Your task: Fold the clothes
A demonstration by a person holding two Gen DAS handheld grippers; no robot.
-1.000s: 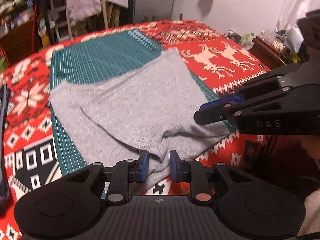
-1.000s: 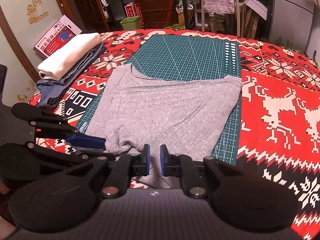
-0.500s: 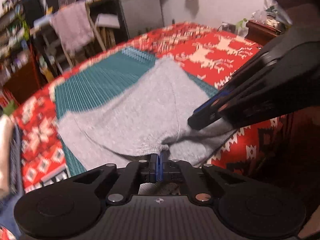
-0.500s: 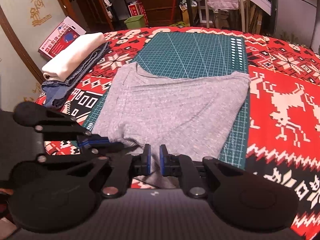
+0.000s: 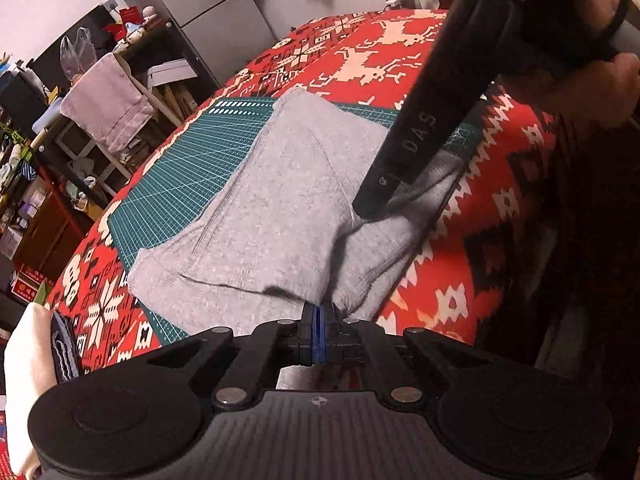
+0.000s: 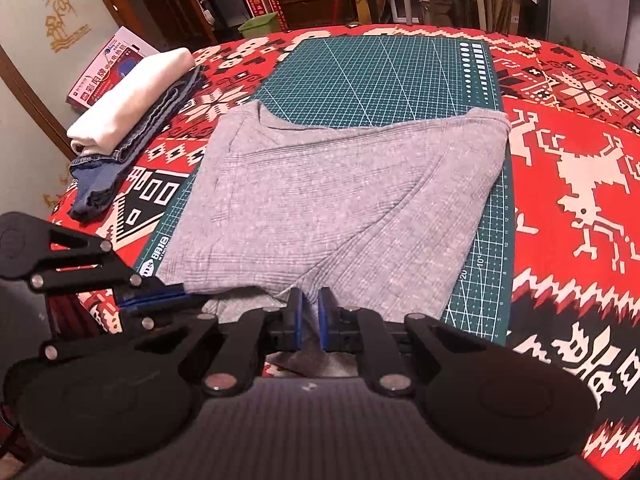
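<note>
A grey garment [image 5: 280,200] [image 6: 340,200] lies spread over a green cutting mat [image 5: 192,176] [image 6: 380,72], its near edge hanging past the mat. My left gripper [image 5: 318,320] is shut on that near edge; the right wrist view shows its blue pads [image 6: 160,298] pinching the hem at the left. My right gripper [image 6: 310,312] sits at the near edge a little further right, its pads close together with a fold of grey cloth between them. From the left wrist view, its tip [image 5: 370,210] digs into bunched cloth.
A red patterned cloth [image 6: 580,160] covers the table. Folded white fabric on jeans [image 6: 132,100] [image 5: 28,360] is stacked at the left edge beside a red box [image 6: 108,72]. Shelves, a draped towel [image 5: 108,108] and a person's hand [image 5: 580,92] surround the table.
My left gripper went from open around the near hem to shut on it, and its view swung left. The right gripper's pads narrowed slightly on the cloth.
</note>
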